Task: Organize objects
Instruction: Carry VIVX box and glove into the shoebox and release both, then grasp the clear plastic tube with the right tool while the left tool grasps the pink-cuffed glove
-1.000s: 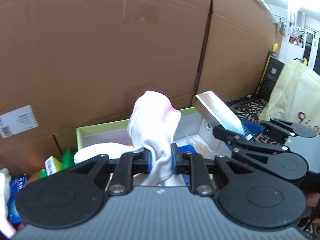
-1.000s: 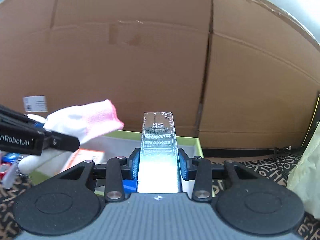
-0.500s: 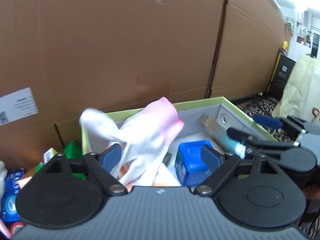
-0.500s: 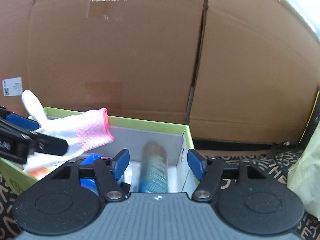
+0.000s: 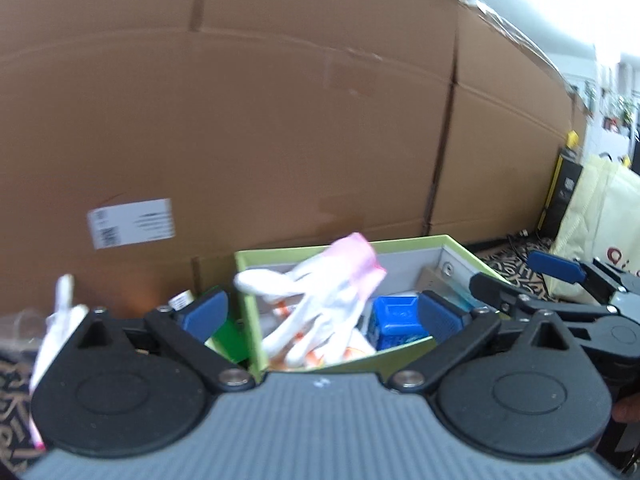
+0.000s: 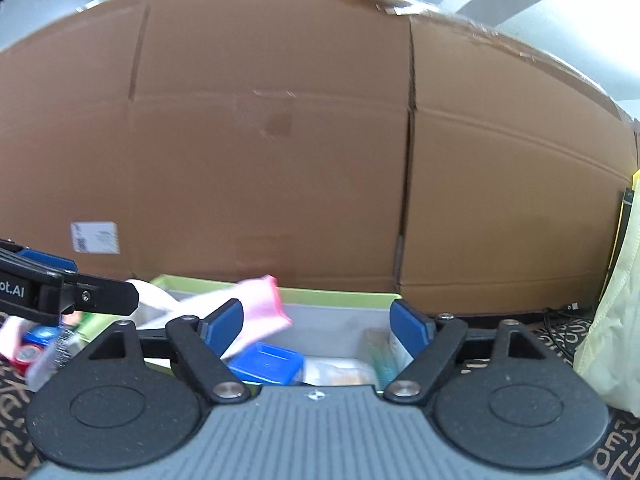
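White glove (image 5: 320,312) with pink cuff, limp in green box (image 5: 460,246); both claws just opened wide, empty

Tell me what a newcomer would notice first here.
A white glove with a pink cuff lies sprawled in the green box, beside a blue tub. A cardboard wall fills the background. Both grippers, left and right, have just been opening, nothing between their jaws.

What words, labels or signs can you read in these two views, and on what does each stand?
"ot.AI": white letters, cut off by the frame edge, on the black left hand-held gripper.
White shipping label on the brown cardboard wall: blurred, unreadable.
Red mark on the cream fabric bag: unreadable.
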`<action>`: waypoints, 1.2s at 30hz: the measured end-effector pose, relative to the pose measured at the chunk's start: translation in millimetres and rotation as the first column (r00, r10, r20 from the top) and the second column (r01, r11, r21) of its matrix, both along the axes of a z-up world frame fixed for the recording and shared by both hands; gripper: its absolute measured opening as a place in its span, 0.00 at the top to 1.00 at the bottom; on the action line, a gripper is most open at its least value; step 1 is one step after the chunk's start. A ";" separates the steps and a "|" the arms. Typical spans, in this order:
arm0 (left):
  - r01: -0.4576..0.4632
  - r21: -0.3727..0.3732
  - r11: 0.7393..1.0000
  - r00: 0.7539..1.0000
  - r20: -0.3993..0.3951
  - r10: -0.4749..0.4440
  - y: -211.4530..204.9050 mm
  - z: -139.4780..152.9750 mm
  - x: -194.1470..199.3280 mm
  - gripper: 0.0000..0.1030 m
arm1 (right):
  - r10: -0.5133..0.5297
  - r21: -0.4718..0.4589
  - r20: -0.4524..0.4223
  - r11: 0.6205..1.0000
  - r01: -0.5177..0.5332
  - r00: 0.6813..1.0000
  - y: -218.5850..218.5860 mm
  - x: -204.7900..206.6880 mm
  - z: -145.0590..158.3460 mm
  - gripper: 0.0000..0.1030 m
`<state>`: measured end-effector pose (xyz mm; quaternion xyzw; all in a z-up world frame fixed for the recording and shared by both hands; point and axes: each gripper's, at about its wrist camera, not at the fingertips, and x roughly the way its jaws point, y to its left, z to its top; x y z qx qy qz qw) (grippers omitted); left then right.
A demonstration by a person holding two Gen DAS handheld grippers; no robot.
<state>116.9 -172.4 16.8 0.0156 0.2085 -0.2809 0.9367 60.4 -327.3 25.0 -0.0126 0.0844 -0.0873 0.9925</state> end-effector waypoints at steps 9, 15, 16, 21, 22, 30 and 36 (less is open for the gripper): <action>-0.171 0.022 0.985 0.983 -0.058 0.172 69.4 -28.8 -31.5 0.00 | 0.129 0.064 -0.039 0.990 -0.126 0.991 51.3 -29.0 -19.5 0.15; -0.268 0.041 0.963 0.951 -0.147 0.271 119.7 -57.1 -35.2 0.00 | 0.247 0.110 -0.126 0.966 -0.234 0.961 96.3 -24.3 -43.4 0.15; -0.287 0.052 0.956 0.945 -0.151 0.292 127.5 -59.9 -34.6 0.00 | 0.267 0.117 -0.140 0.961 -0.252 0.954 103.5 -21.5 -45.5 0.15; -0.386 0.088 0.918 0.909 -0.132 0.395 163.9 -65.2 -18.1 0.00 | 0.348 0.127 -0.180 0.936 -0.329 0.920 142.3 -13.1 -51.6 0.15; -0.398 0.085 0.913 0.904 -0.132 0.406 170.1 -64.9 -12.8 0.00 | 0.361 0.127 -0.180 0.931 -0.342 0.915 148.7 -13.3 -51.7 0.15; -0.412 0.048 0.910 0.887 -0.205 0.413 194.4 -74.7 61.2 0.04 | 0.391 0.114 -0.233 0.920 -0.375 0.890 175.5 -8.3 -50.8 0.26; -0.316 -0.029 0.948 0.888 -0.361 0.285 200.7 -95.4 99.9 0.59 | 0.403 0.121 -0.271 0.915 -0.384 0.874 193.7 18.1 -51.1 0.36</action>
